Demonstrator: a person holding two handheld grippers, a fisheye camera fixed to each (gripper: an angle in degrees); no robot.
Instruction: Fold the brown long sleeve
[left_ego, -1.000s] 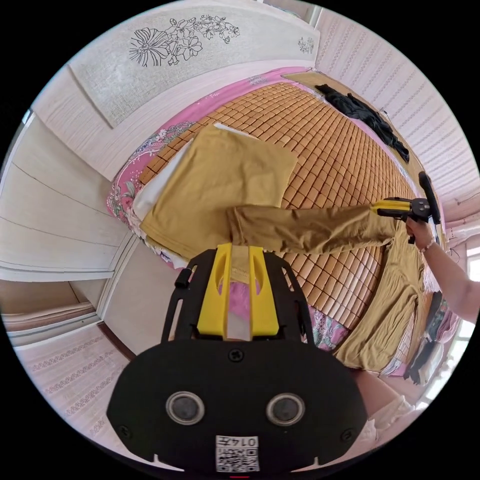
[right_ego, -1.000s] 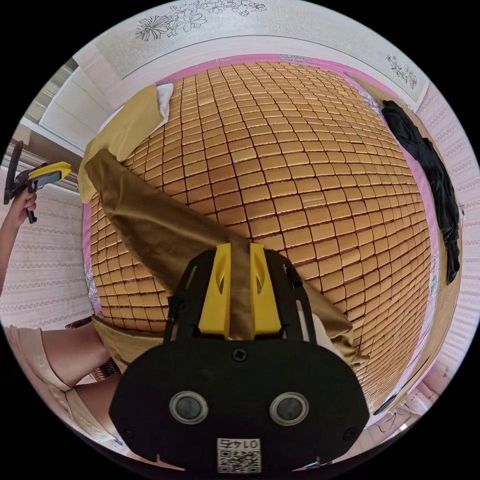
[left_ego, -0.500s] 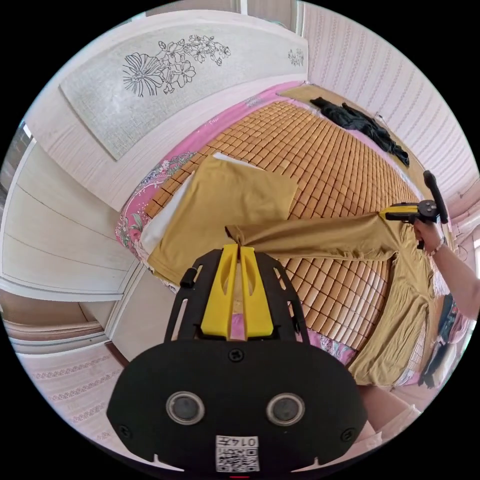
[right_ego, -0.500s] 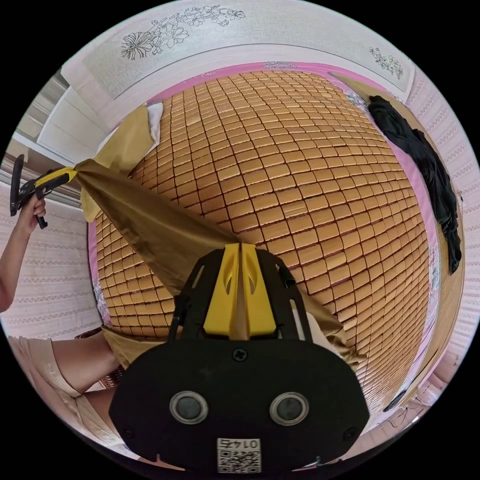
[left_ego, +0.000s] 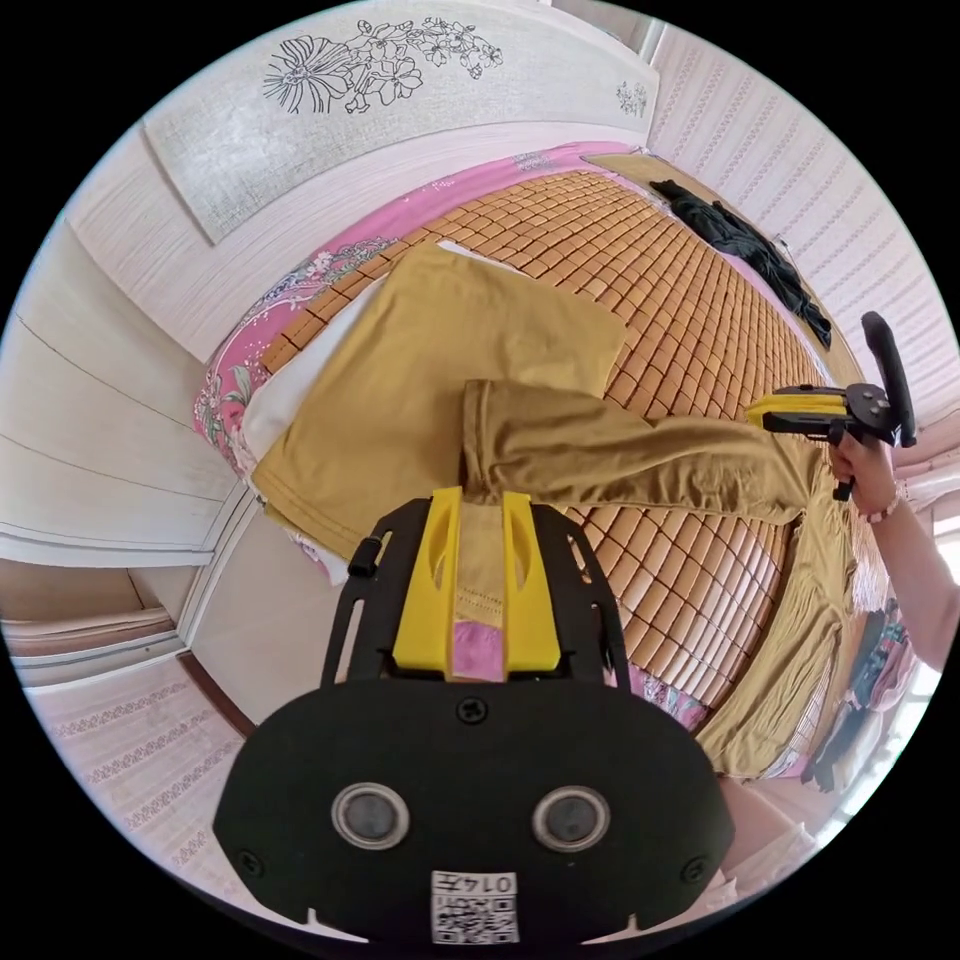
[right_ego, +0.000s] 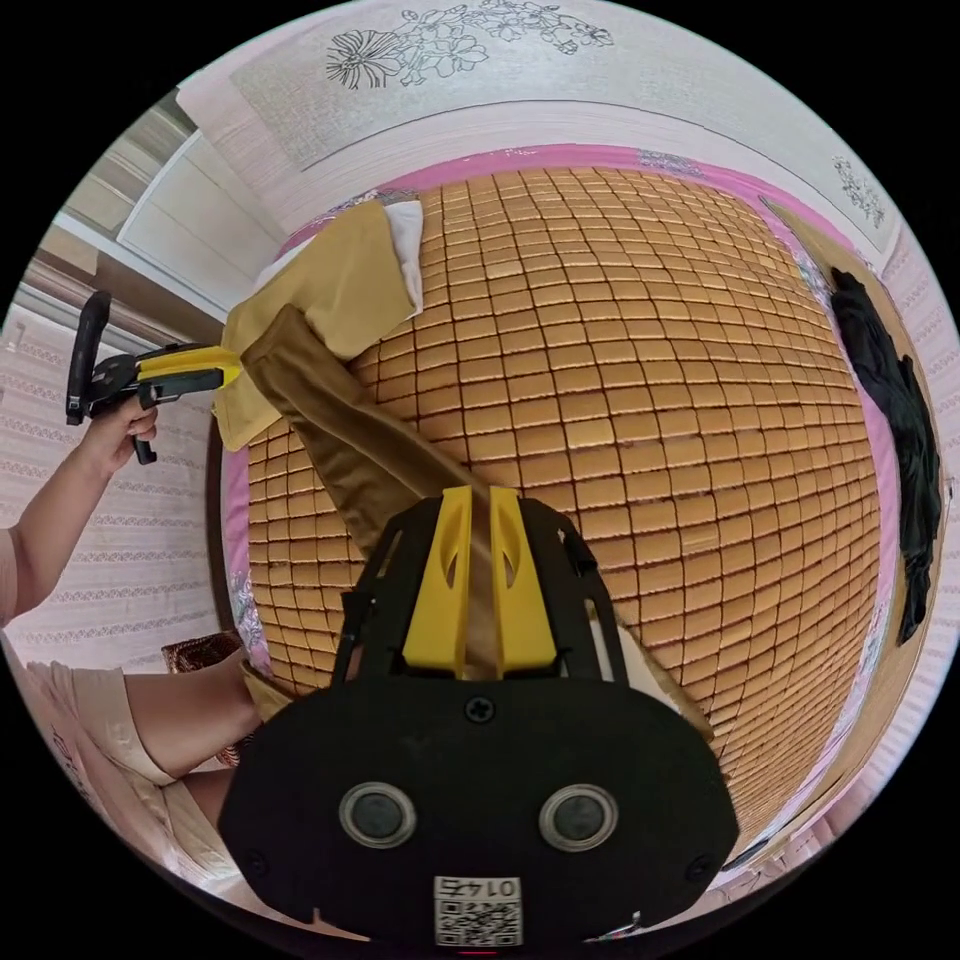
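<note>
in the left gripper view, the left hand-held gripper (left_ego: 478, 500) at lower centre has its jaws parted, with the cuff of the brown long sleeve (left_ego: 640, 455) lying loose between them. the sleeve stretches across the bamboo mat (left_ego: 690, 330) toward the right hand-held gripper (left_ego: 775, 412) at the right edge. in the right gripper view, the right hand-held gripper (right_ego: 478, 500) pinches the shirt fabric between nearly closed jaws at centre. a black garment (right_ego: 895, 400) lies at the right edge.

Right gripper (right_ego: 478, 492) had both jaws pressed on the brown sleeve (right_ego: 350, 430), stretched across the bamboo mat (right_ego: 640, 400) to the left gripper (right_ego: 222, 372) off the mat's edge. Black garment (right_ego: 890, 390) lay at the mat's far side.
</note>
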